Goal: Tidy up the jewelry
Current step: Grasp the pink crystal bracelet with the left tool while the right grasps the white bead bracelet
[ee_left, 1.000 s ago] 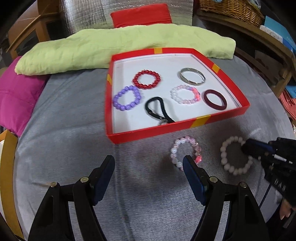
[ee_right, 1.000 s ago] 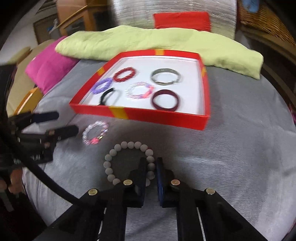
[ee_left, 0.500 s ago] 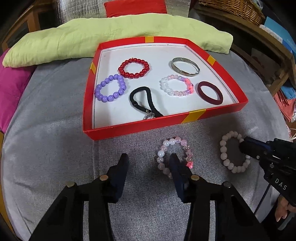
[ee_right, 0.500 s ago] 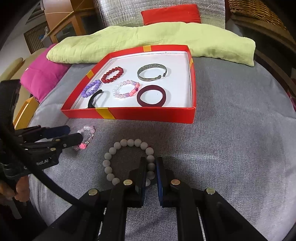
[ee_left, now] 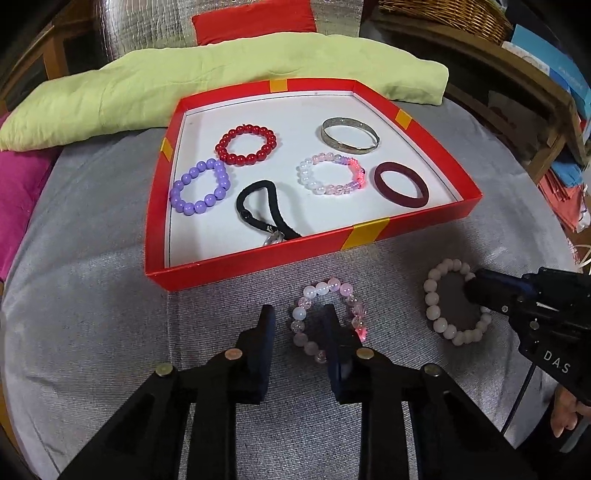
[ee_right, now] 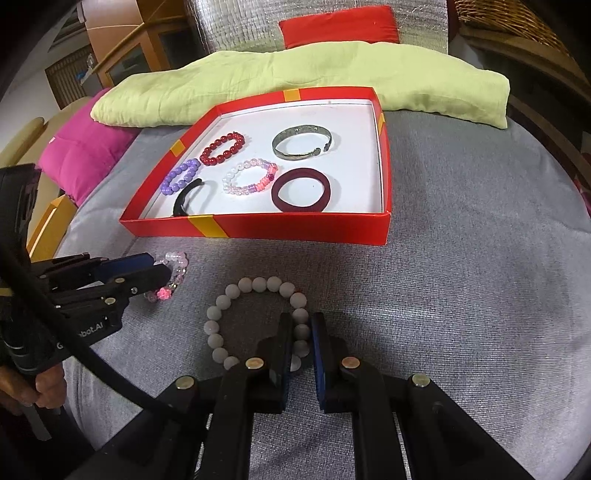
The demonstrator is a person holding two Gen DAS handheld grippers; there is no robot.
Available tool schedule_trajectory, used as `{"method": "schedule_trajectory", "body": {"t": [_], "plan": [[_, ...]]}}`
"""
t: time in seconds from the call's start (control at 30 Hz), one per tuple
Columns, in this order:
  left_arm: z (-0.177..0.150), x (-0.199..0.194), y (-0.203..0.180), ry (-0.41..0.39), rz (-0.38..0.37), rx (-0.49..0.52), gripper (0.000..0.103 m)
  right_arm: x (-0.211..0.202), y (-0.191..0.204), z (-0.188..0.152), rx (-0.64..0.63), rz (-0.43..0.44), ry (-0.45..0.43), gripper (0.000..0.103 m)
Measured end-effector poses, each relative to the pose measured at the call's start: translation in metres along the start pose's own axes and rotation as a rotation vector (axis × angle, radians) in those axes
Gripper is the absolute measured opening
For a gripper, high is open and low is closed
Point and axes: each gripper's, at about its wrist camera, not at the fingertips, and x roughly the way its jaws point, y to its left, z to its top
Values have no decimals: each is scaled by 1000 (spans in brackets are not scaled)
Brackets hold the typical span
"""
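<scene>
A red tray (ee_left: 258, 266) (ee_right: 295, 227) on the grey fabric surface holds a red bead bracelet (ee_left: 245, 146), a purple one (ee_left: 199, 186), a black hair tie (ee_left: 258, 208), a silver bangle (ee_left: 349, 140), a pink-white bracelet (ee_left: 328, 179) and a dark red band (ee_left: 400, 184). In front of the tray lies a pink bead bracelet (ee_left: 334, 285) (ee_right: 176, 258). My left gripper (ee_left: 300, 319) (ee_right: 155, 267) straddles its left side, jaws closing, pads still apart from the beads. My right gripper (ee_right: 301, 325) (ee_left: 480, 291) is shut on the white bead bracelet (ee_right: 255, 284) (ee_left: 430, 299).
A long green cushion (ee_left: 221, 85) lies behind the tray, with a pink cushion (ee_left: 18, 192) at the left and a red one (ee_left: 255, 18) behind. A wicker basket (ee_left: 443, 14) sits on wooden shelving at the right. A hand (ee_right: 44, 387) holds the left gripper.
My left gripper's jaws have narrowed from wide open and now sit around the left side of the pink bracelet. The right gripper has stayed on the white bracelet.
</scene>
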Motion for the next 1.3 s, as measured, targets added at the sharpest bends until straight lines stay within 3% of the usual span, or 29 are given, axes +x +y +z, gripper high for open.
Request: {"method": "schedule_trajectory", "body": {"t": [1.3], "plan": [[-2,1,-7,-12,49,55,24,3,2,0,-14,-8,-9,16]]}}
